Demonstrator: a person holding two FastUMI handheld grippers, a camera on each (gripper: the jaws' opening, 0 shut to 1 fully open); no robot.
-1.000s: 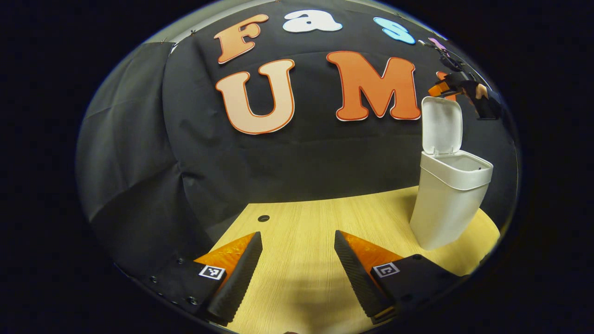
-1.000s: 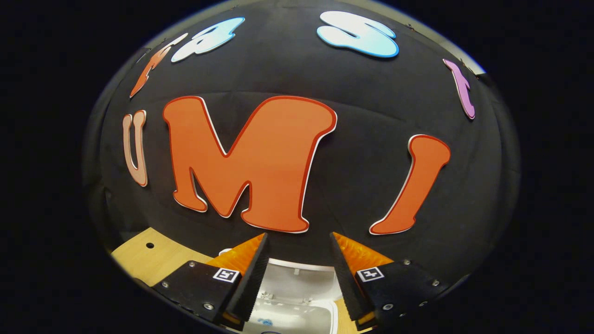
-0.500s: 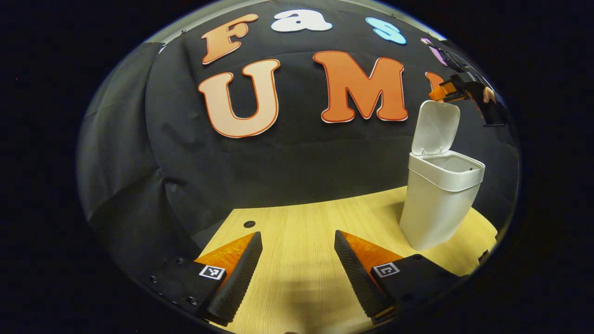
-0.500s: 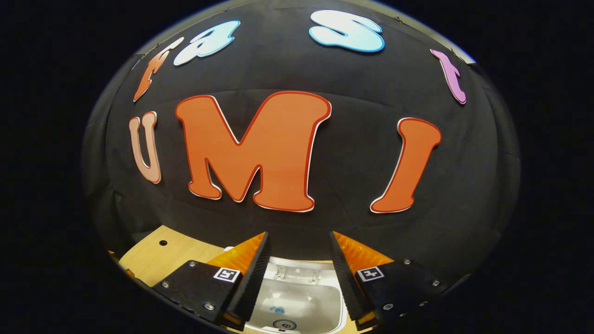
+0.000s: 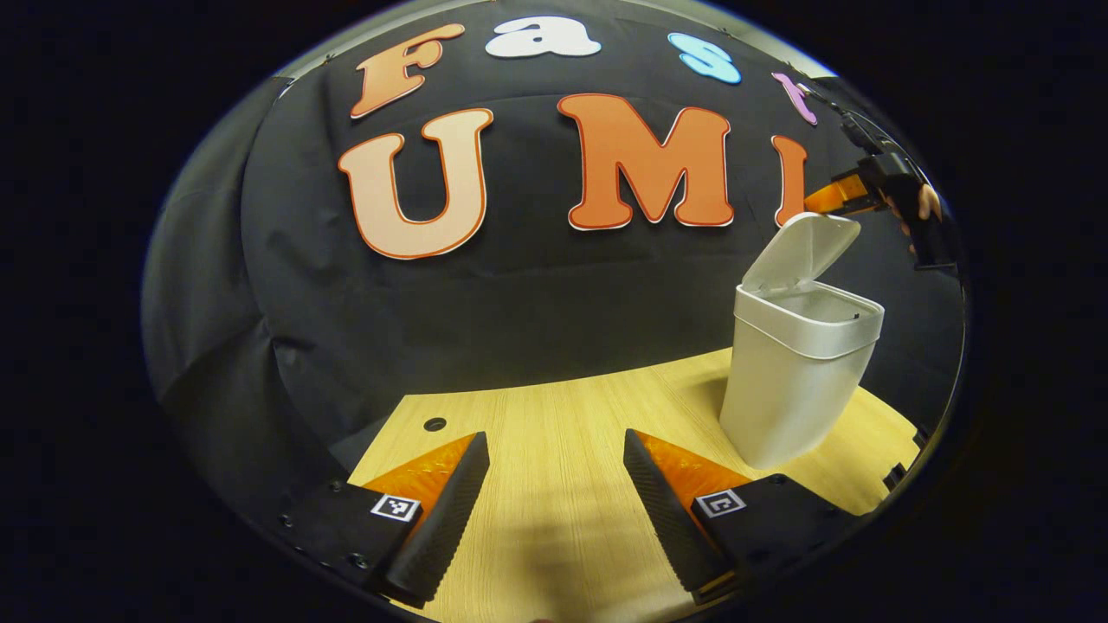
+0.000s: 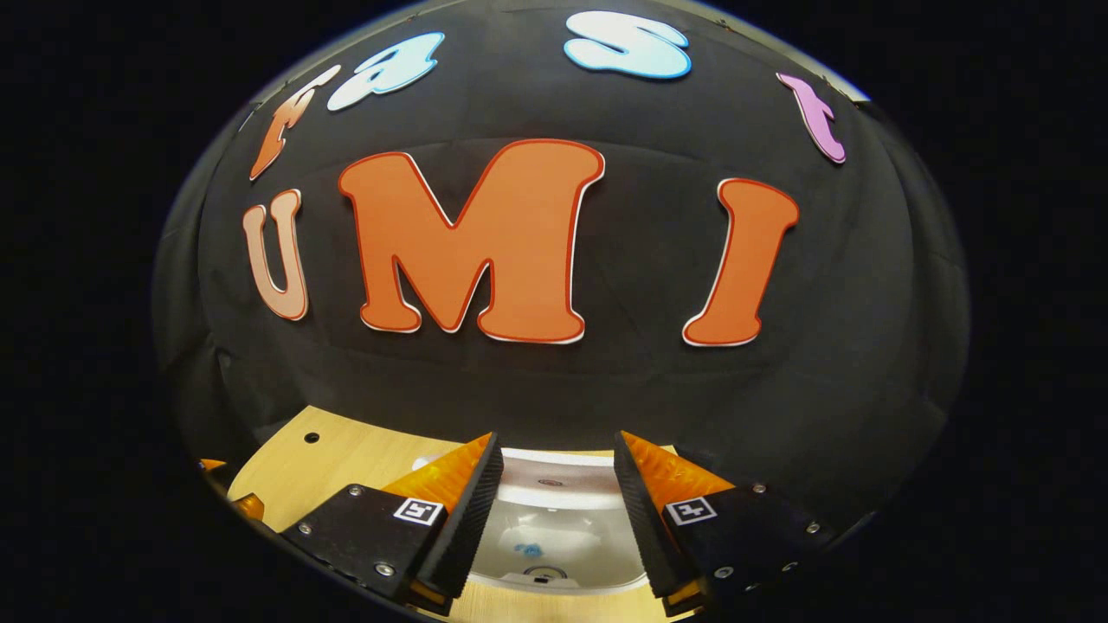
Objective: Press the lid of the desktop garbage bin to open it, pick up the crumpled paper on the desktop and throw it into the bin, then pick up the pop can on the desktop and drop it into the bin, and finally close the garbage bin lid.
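1. The bin [image 5: 801, 381] stands on the bench [image 5: 571, 484], at the right in the left gripper view. Its lid [image 5: 801, 251] is tilted about half-way down over the mouth.
2. In the right gripper view something lies inside the bin [image 6: 554, 536], with a blue mark on it; probably the can, but the view is too poor to be sure.
3. The right gripper [image 5: 835, 197] hangs just above the lid's raised edge; I cannot tell whether it touches. Its jaws stand apart, holding nothing.
4. The left gripper [image 5: 554, 510] is low over the bare bench, well apart from the bin, jaws apart and empty.
5. Judgement: the lid-closing step is in hand. The next move calls for a steady downward push on the lid until it seats.
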